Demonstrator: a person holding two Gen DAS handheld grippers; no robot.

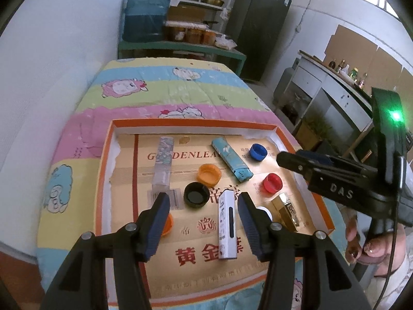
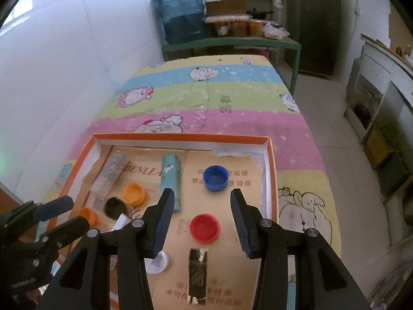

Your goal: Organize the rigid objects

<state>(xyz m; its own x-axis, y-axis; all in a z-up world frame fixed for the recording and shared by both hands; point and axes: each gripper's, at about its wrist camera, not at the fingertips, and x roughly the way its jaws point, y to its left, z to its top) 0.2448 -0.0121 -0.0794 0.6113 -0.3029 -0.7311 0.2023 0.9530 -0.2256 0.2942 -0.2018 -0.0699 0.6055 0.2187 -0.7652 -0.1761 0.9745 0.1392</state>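
Item: orange tray (image 1: 103, 160), shallow, lined with printed card, set on a striped quilt (image 1: 160, 87).

Contents, placed against the tongs:
- White lighter (image 1: 227, 228): lies flat on the card, lengthwise between the left tongs (image 1: 204, 223) but nearer their right finger; pads not touching it.
- Black cap (image 1: 196, 195): just ahead of the left tongs.
- Orange cap (image 1: 209, 175): beyond the black cap. A second orange cap (image 2: 89, 215) sits partly hidden behind the left finger.
- Clear lighter (image 1: 162, 162) and teal lighter (image 1: 232, 160): far ahead, lying apart.
- Red cap (image 2: 204, 227): between and just ahead of the right tongs (image 2: 204, 223), not touched.
- Blue cap (image 2: 216, 177): further ahead of the right tongs.
- Gold lighter (image 2: 197, 275): below and nearer than the right fingertips, flat on the card.
- White cap (image 2: 157, 261): beside the right tongs' left finger, part hidden.

Tongs: both pairs stand apart and empty, hovering above the tray.

Step, as judged: between picks; caps and lighters lie mixed, so the sorting looks only partly done, if begun.

Next move, as judged: choose one piece, most likely the white lighter or red cap, lower the pair squarely over it, close across its narrow width, and lift clear of neighbours. Caps may skid; the lighter may twist if gripped off-centre.
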